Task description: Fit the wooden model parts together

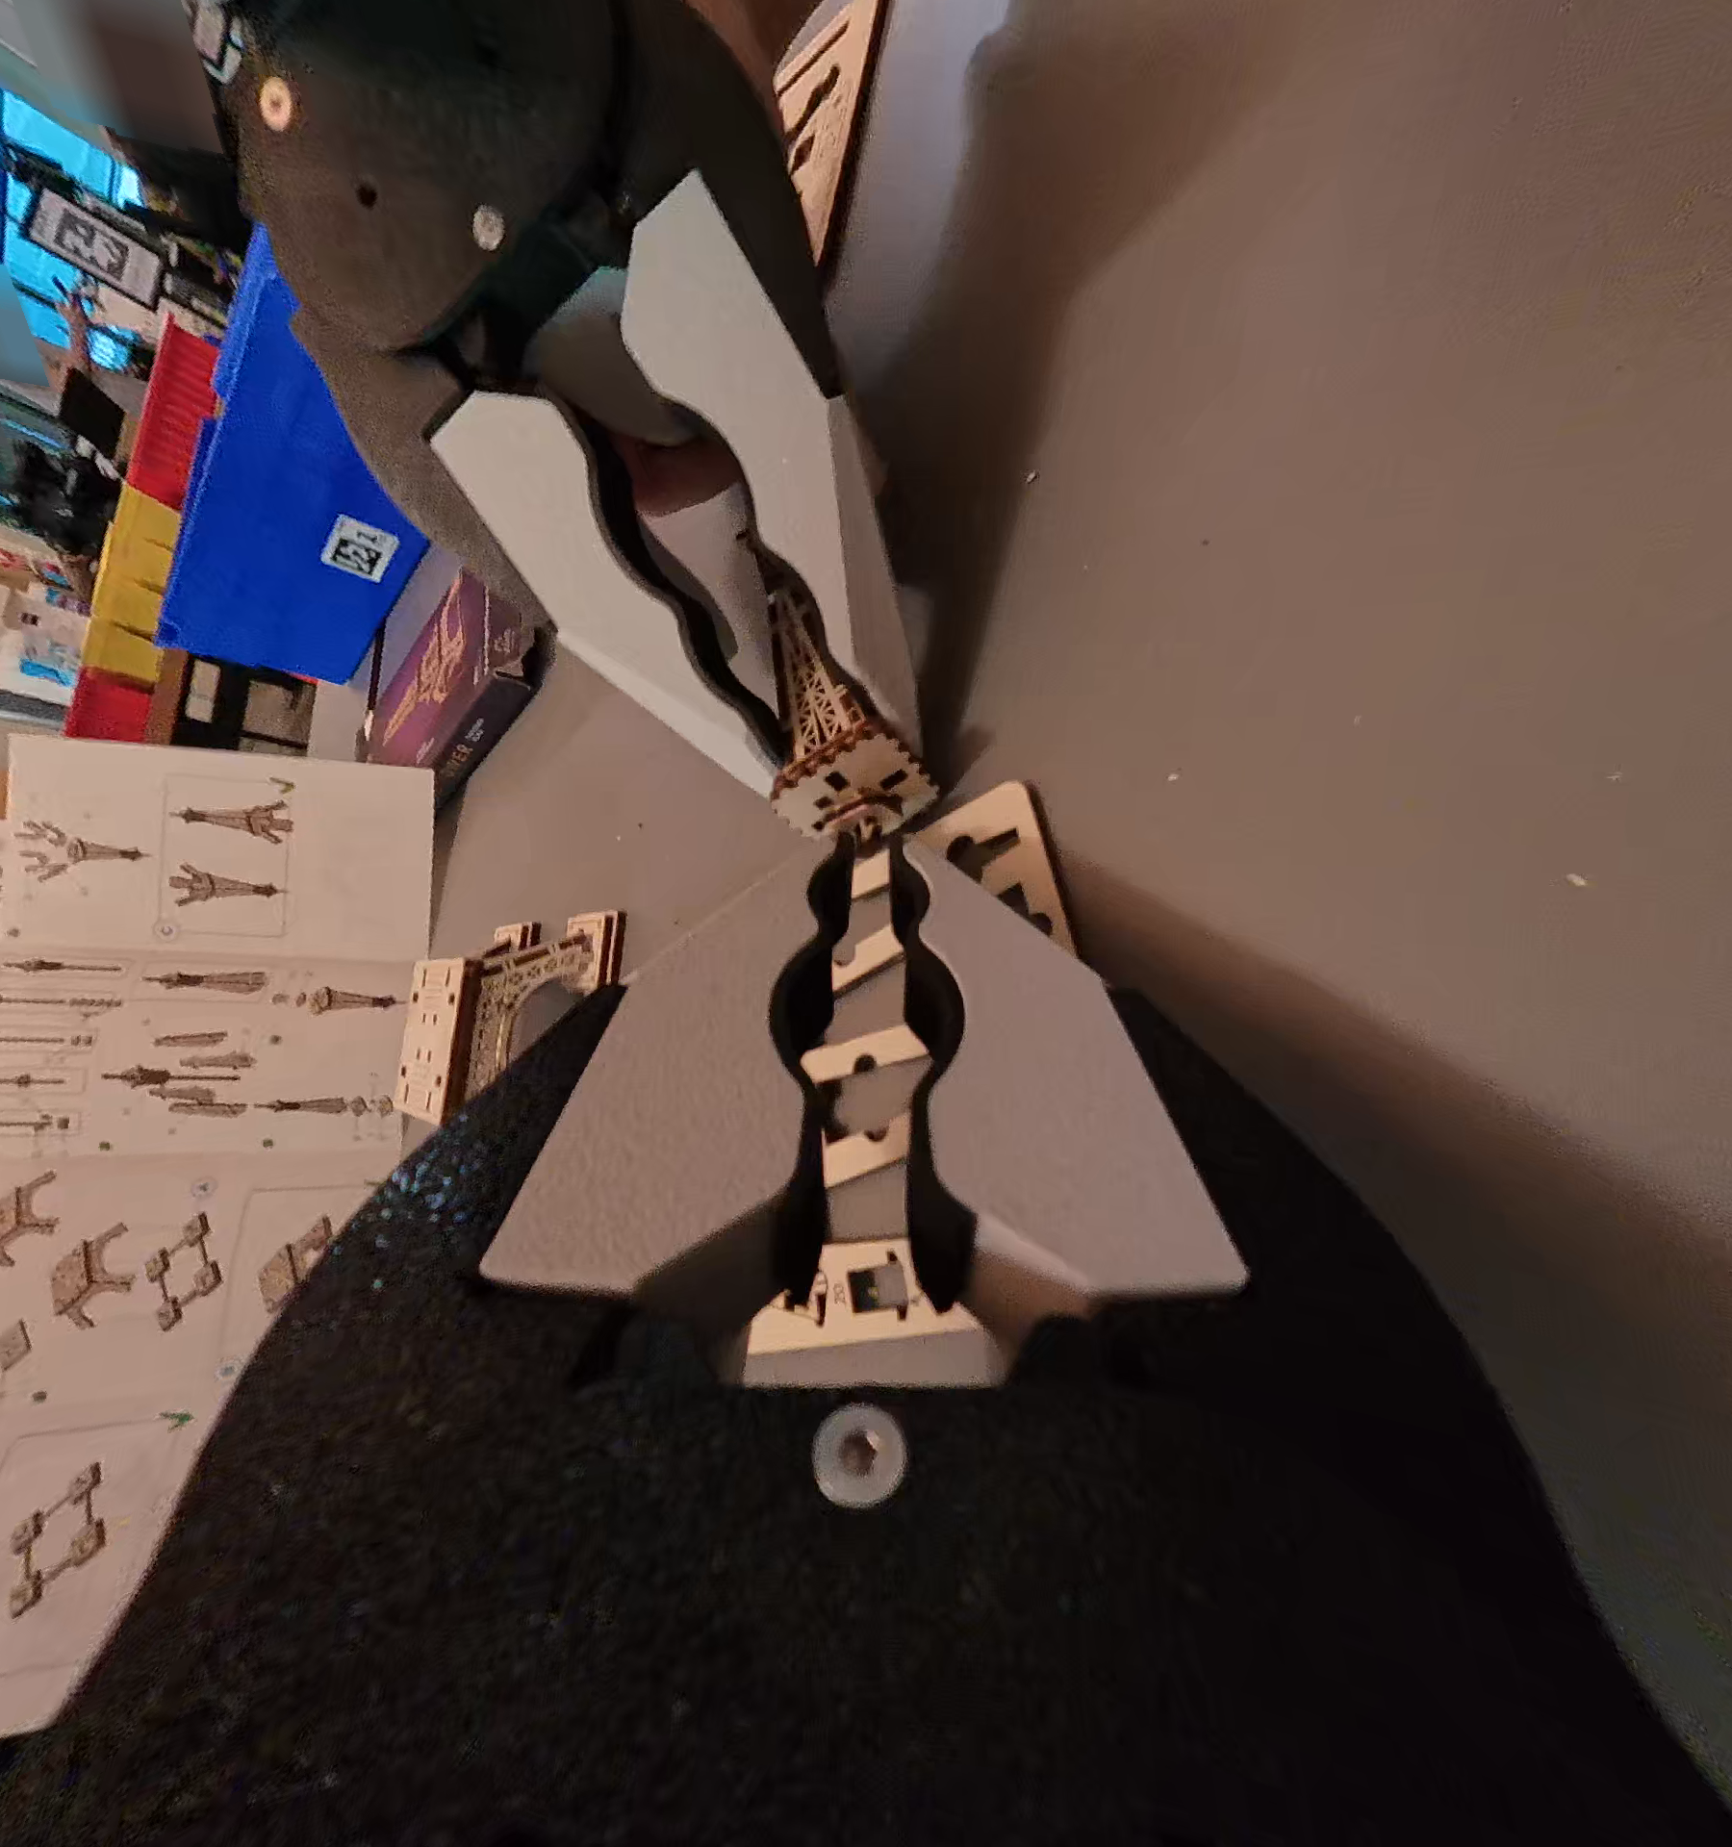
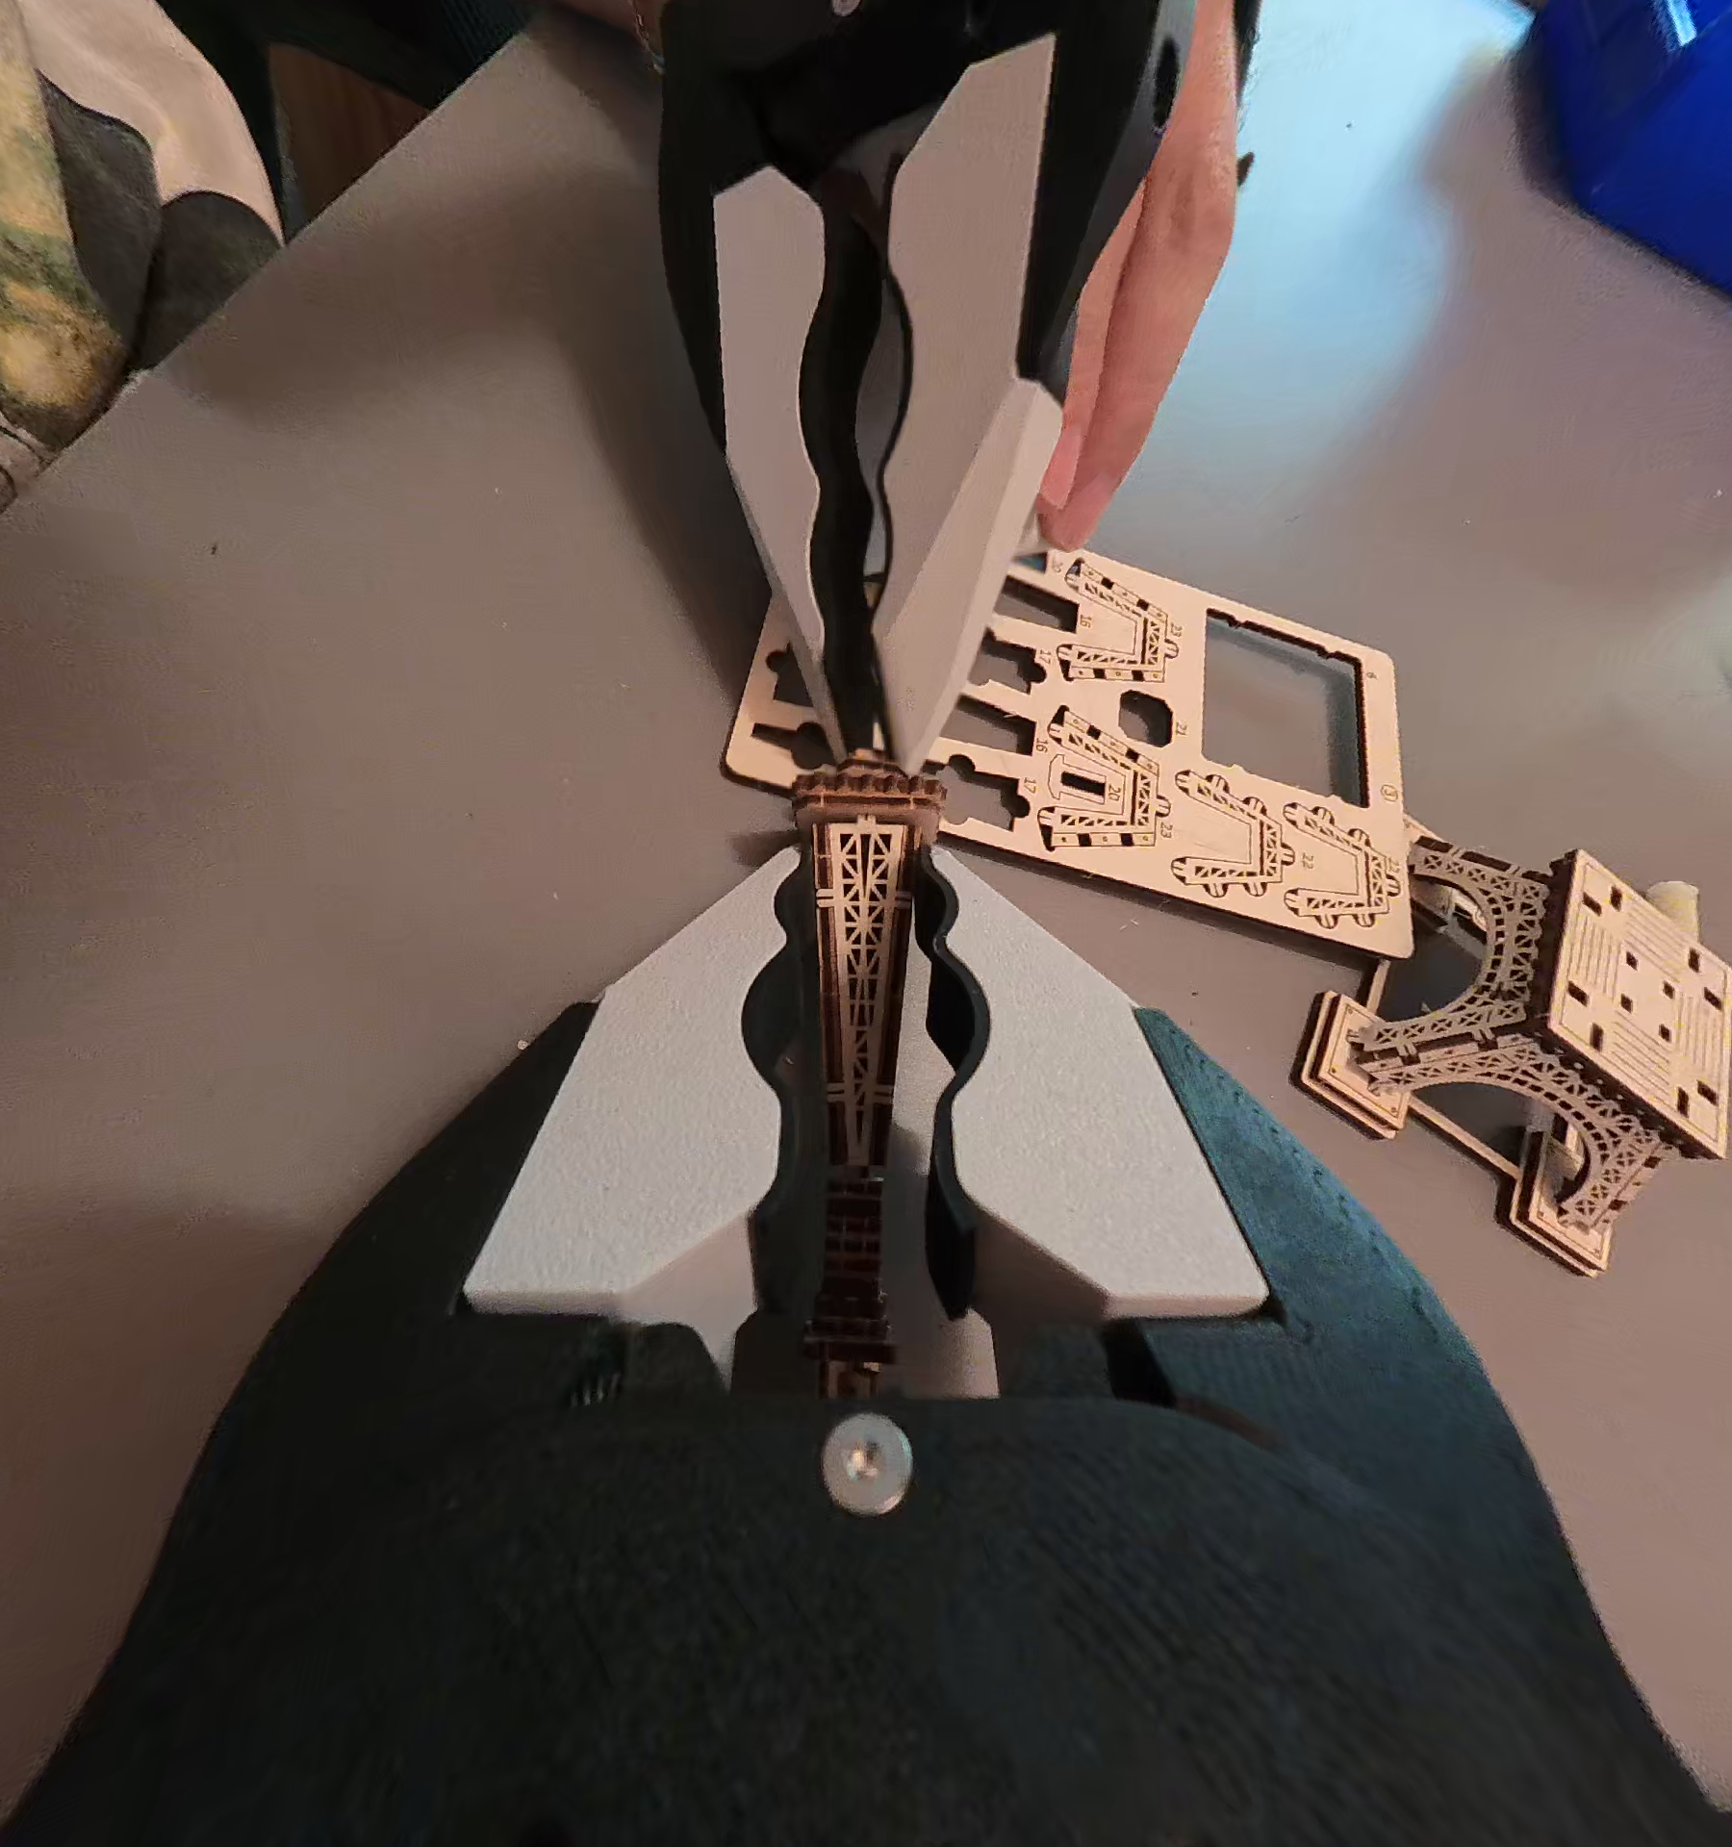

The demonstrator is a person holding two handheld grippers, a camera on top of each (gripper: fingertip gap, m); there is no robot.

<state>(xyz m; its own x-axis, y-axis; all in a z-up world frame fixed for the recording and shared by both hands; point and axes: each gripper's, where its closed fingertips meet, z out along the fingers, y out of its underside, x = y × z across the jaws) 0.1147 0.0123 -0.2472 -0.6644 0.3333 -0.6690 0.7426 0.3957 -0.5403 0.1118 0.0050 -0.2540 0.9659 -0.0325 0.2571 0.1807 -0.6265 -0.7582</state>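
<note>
My right gripper (image 2: pixel 857 860) is shut on the wooden tower spire (image 2: pixel 857 999), which lies lengthwise between its fingers with the wide platform end (image 2: pixel 867 800) sticking out past the tips. My left gripper (image 1: pixel 867 848) comes from the opposite side, fingers shut, with its tips against that platform end (image 1: pixel 852 790). Whether a small part is pinched at its tips is hidden. In the right wrist view the left gripper (image 2: pixel 867 750) reaches down from the top. In the left wrist view the right gripper (image 1: pixel 842 735) comes from the upper left.
The arched tower base (image 2: pixel 1542 1049) lies on its side on the grey table (image 2: pixel 342 700), next to a flat wooden parts sheet (image 2: pixel 1242 800). An instruction sheet (image 1: pixel 142 1099), a purple box (image 1: pixel 452 680) and a blue bin (image 1: pixel 272 520) lie farther off. A hand (image 2: pixel 1132 300) holds the left gripper. The tips of both grippers are at nearly the same place.
</note>
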